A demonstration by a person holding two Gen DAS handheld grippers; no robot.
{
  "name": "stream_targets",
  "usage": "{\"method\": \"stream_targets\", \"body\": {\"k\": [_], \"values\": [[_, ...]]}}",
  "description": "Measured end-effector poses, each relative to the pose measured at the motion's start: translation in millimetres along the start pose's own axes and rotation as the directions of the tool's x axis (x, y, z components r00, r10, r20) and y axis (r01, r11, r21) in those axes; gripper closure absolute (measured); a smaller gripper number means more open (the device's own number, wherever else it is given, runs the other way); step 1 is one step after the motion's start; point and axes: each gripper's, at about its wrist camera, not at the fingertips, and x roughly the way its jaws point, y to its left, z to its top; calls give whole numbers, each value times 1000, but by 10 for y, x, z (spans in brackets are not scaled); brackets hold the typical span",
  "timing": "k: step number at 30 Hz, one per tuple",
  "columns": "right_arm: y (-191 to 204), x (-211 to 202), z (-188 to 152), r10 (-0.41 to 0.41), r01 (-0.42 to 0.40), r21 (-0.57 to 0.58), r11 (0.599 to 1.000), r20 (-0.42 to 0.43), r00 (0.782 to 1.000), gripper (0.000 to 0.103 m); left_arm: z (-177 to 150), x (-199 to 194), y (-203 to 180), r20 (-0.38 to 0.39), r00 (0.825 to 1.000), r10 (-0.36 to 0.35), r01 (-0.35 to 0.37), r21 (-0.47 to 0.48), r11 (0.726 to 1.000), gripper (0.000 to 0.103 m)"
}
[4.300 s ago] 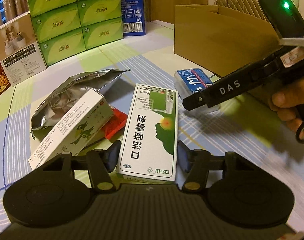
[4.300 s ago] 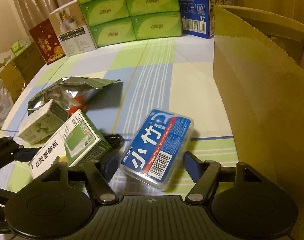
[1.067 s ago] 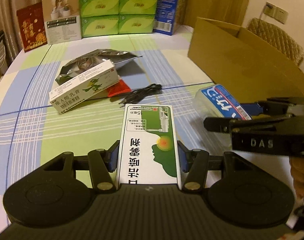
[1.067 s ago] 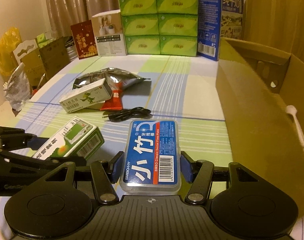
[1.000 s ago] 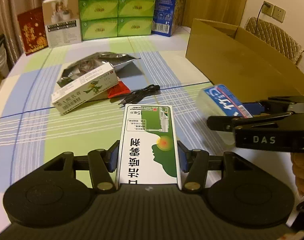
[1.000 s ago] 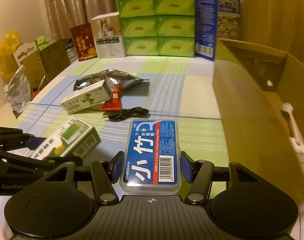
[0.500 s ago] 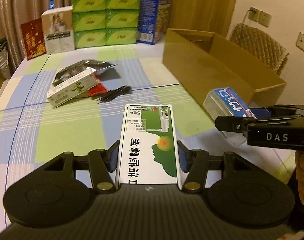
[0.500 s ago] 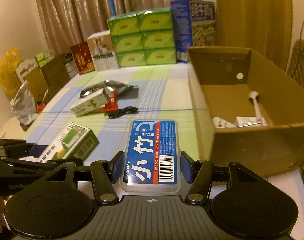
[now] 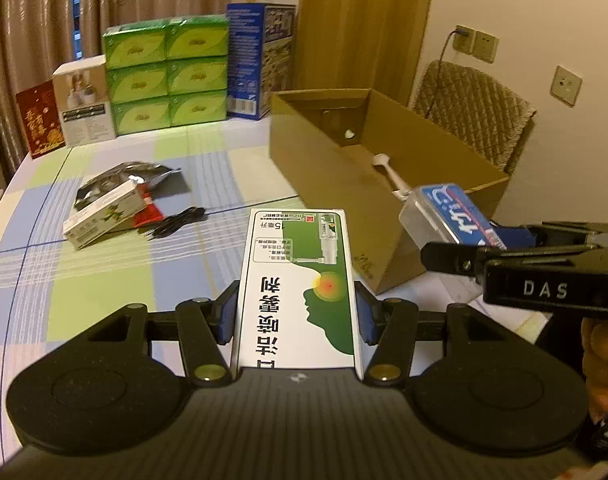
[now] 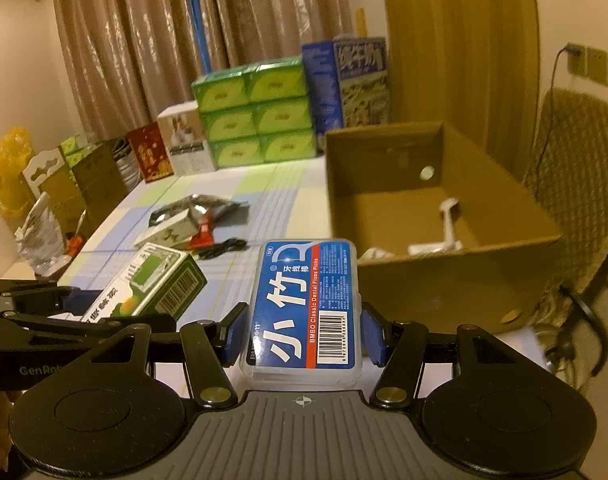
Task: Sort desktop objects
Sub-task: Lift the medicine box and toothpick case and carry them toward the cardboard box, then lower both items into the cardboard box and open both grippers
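Observation:
My left gripper (image 9: 295,316) is shut on a green-and-white spray box (image 9: 297,280), held high above the table. To its right, my right gripper (image 10: 304,334) is shut on a clear case of dental floss picks with a blue label (image 10: 304,304). That floss case (image 9: 444,214) also shows in the left wrist view, hovering at the near corner of an open cardboard box (image 9: 336,188). Inside the cardboard box (image 10: 464,276) lie a white handled tool (image 10: 448,220) and other small white items. The spray box (image 10: 151,284) appears at the left of the right wrist view.
On the checked tablecloth lie a silver foil bag (image 9: 119,176), a white-green ointment box (image 9: 103,216), a red packet (image 9: 147,214) and a black cable (image 9: 175,222). Green tissue packs (image 9: 167,76) and other cartons line the far edge. A chair (image 9: 472,112) stands behind the cardboard box.
Both grippers have risen and pulled back with their loads. The cardboard box's inside has come into view, and the floss case now hangs near its front corner.

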Motion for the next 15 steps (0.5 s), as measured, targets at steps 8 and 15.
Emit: {"method": "stream_targets", "body": {"k": [8,15], "values": [[-285,-278,79,-45,45,21,999,29,999,48,92,-6,-242,10,999,-34,34,18,999,52],[-582,-558,122,-92,89,48,995,68,993,48,196,34,-491,15,997,-78,78,23,997,52]]}}
